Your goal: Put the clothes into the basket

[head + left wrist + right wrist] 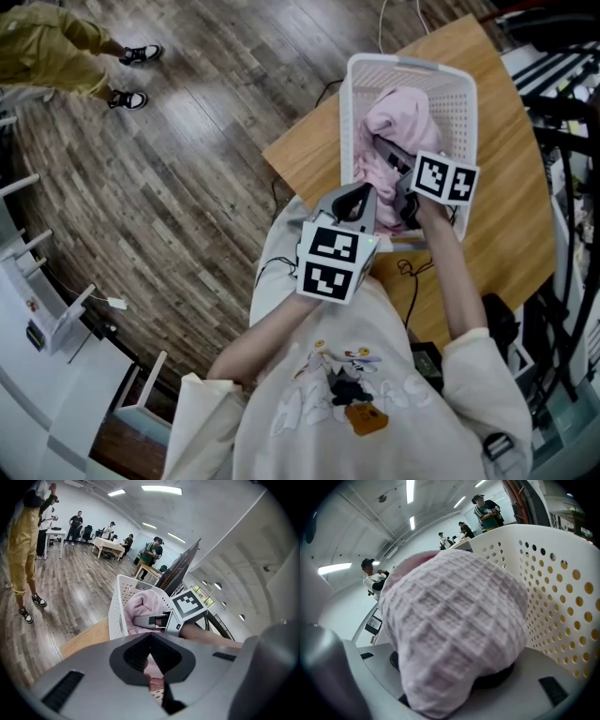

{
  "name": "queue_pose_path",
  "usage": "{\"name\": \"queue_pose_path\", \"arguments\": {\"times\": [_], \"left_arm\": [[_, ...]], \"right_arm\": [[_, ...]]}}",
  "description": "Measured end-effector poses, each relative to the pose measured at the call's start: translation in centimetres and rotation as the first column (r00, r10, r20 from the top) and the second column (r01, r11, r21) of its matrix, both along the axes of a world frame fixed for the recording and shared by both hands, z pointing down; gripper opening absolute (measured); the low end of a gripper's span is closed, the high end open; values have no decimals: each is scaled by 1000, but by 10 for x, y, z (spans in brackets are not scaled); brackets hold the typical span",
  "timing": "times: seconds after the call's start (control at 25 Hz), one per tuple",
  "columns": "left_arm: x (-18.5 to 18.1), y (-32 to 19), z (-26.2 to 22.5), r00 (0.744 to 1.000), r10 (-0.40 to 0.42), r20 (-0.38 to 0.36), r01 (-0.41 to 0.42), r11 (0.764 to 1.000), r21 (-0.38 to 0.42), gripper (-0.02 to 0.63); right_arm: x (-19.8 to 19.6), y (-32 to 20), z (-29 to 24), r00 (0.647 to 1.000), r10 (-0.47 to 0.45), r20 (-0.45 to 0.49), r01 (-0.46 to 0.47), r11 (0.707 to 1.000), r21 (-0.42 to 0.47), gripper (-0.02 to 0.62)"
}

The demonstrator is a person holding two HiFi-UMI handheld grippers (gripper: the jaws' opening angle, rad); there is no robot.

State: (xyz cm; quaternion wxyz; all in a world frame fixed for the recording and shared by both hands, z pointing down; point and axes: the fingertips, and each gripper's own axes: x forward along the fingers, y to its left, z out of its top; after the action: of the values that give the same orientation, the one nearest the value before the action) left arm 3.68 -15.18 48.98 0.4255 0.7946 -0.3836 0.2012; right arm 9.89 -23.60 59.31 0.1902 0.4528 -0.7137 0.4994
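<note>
Right gripper view shows the right hand-held gripper [386,152] clamped wide around the bunched pink garment [450,620], basket [562,597] wall just beside it, so sink deeper before releasing

The white perforated plastic basket [352,112] stands on the light wooden worktop [305,155]. A heaped pink waffle-knit garment [398,112] fills most of its opening, and the right gripper [389,155] sits in there too, close against a side wall. The left gripper [354,197] blocks the near rim. Bare worktop lies open on both sides of the basket. Dark metal racks [562,122] crowd the worktop's right edge, and a black cable [410,272] trails across its near part.
</note>
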Motion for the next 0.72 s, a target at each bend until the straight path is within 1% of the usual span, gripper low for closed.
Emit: {"name": "queue_pose_path", "arguments": {"times": [0.2, 0.4, 0.56, 0.72], "left_arm": [[8, 2, 6, 999, 47, 14, -47, 999, -24, 0], [11, 2, 4, 997, 65, 46, -65, 998, -19, 0], [13, 2, 3, 996, 77, 46, -76, 997, -20, 0], [18, 3, 2, 994, 104, 27, -103, 994, -28, 0]], "right_arm": [[-3, -3, 11, 999, -12, -41, 12, 1000, 1, 278], [-6, -6, 18, 997, -19, -72, 19, 1000, 1, 278], [-5, -6, 27, 996, -15, -85, 14, 1000, -13, 278], [-4, -7, 36, 995, -11, -97, 9, 1000, -26, 278]]}}
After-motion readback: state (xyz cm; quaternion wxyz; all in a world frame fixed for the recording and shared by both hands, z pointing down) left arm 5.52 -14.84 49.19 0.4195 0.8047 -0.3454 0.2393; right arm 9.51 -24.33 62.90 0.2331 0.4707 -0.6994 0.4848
